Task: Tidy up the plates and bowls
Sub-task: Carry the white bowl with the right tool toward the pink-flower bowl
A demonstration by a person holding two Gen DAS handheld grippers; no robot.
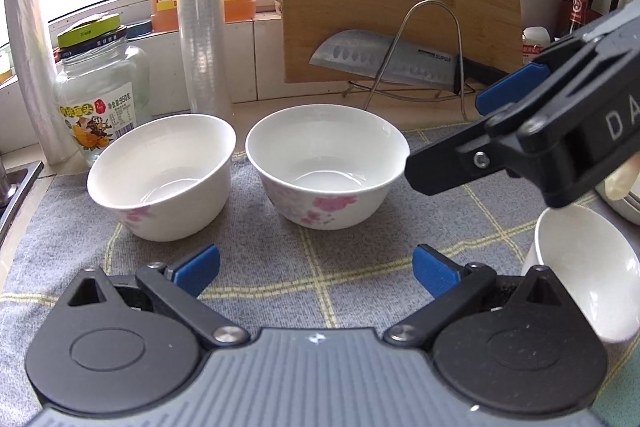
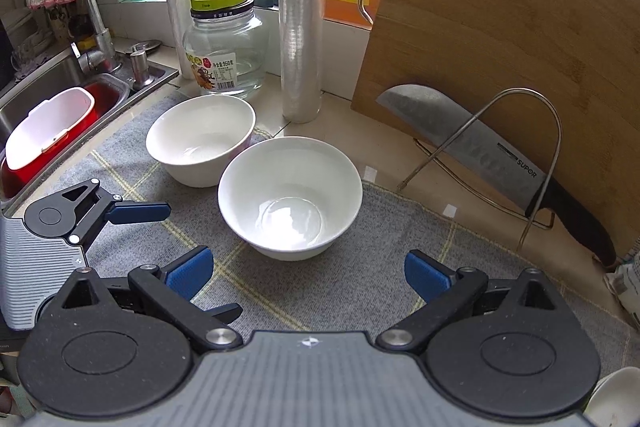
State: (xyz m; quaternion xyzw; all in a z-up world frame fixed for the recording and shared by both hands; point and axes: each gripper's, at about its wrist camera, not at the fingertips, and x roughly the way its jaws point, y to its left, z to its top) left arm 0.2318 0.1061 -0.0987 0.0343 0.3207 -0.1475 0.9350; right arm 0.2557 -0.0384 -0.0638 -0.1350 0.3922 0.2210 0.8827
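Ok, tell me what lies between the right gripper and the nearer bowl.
Only bare grey cloth separates the right gripper from the nearer bowl, per the right wrist view.

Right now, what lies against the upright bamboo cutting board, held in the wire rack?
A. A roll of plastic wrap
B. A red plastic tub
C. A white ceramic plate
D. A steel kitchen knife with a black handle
D: the steel kitchen knife with a black handle rests slanted in the wire rack in front of the bamboo cutting board.

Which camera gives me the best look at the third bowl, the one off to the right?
Left wrist: the third bowl shows its rim and inside at the right edge, under the right gripper. Right wrist catches only a sliver in the bottom corner.
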